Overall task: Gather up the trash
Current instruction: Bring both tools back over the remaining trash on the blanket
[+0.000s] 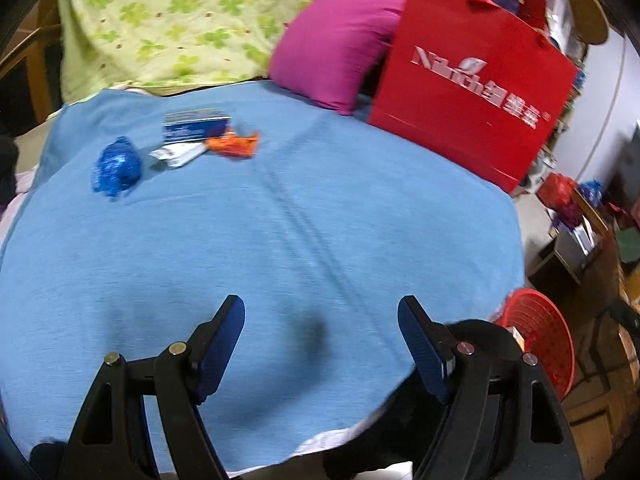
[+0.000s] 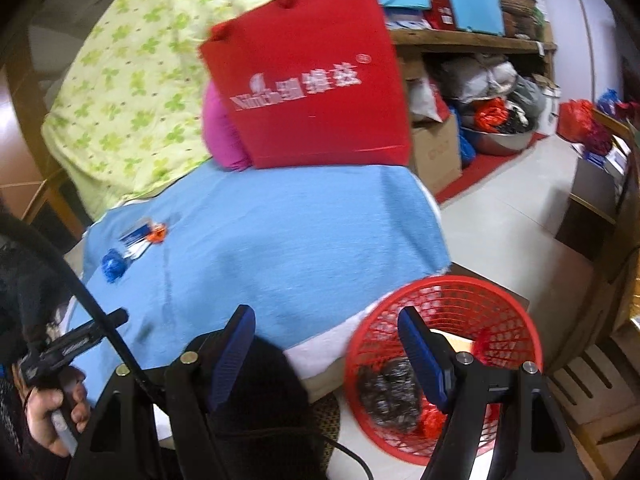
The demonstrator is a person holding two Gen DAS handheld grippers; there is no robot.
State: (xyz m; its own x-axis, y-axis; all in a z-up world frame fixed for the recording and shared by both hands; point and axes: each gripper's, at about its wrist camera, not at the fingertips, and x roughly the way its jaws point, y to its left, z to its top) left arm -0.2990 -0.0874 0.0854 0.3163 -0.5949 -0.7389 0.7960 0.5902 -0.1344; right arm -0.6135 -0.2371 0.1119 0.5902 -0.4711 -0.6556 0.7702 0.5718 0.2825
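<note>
Several bits of trash lie at the far left of the blue blanket (image 1: 260,240): a crumpled blue wrapper (image 1: 117,168), a white-and-blue packet (image 1: 192,130) and an orange wrapper (image 1: 234,144). In the right wrist view the same bits appear small: blue wrapper (image 2: 113,265), orange wrapper (image 2: 157,235). My left gripper (image 1: 320,316) hovers open over the near blanket, empty. My right gripper (image 2: 326,328) is open and empty near the bed's edge, above a red mesh basket (image 2: 516,312) on the floor that holds dark crumpled trash (image 2: 390,394) and red scraps. The basket's rim (image 1: 548,344) shows in the left wrist view too.
A red paper bag (image 1: 468,92) leans on a magenta pillow (image 1: 332,48) at the back of the bed, beside a green floral quilt (image 1: 168,20). Shelves, boxes and bags (image 2: 472,92) crowd the right wall. A person's hand (image 2: 48,412) holds the other gripper's handle.
</note>
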